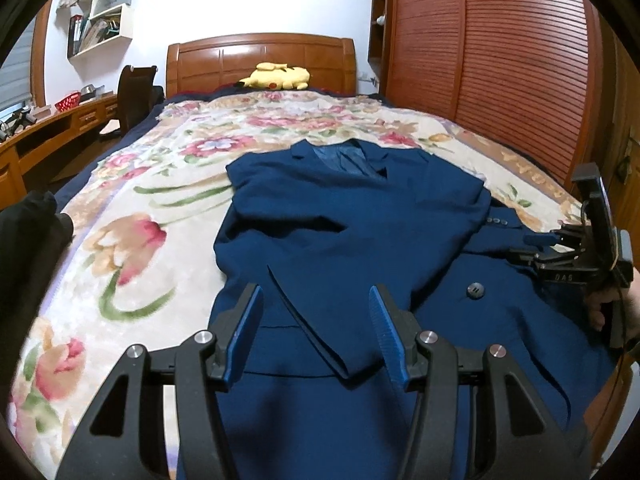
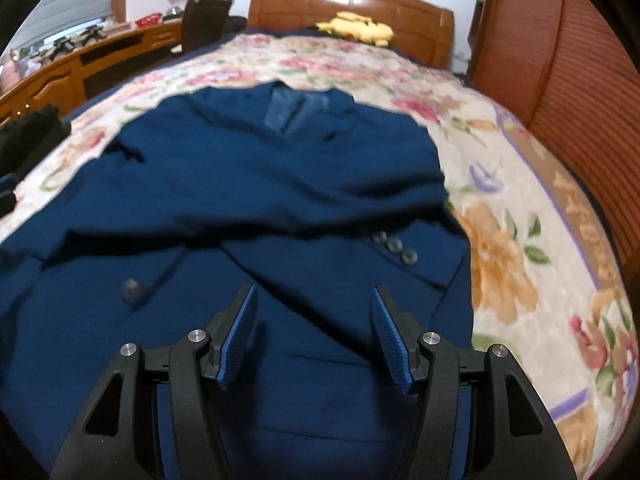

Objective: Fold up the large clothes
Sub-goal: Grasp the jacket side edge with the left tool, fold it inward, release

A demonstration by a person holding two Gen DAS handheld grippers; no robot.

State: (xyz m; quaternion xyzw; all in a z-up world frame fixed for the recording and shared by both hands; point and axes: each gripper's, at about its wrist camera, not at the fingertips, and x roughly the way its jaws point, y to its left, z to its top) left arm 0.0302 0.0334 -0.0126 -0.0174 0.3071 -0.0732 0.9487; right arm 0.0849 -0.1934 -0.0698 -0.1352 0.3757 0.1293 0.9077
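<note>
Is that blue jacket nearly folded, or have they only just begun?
Early on. Done: the blue jacket lies spread on the floral blanket with both sleeves folded across its front. In hand: nothing; the left gripper and right gripper are open above the hem. Left: folding the body itself.

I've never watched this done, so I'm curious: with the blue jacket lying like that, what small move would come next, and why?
Probably lower both grippers onto the jacket's near hem and pinch it. Both sleeves already lie folded across the chest, the left gripper and right gripper hover with jaws open and empty above the lower part, so folding the bottom towards the collar looks like what remains.
</note>
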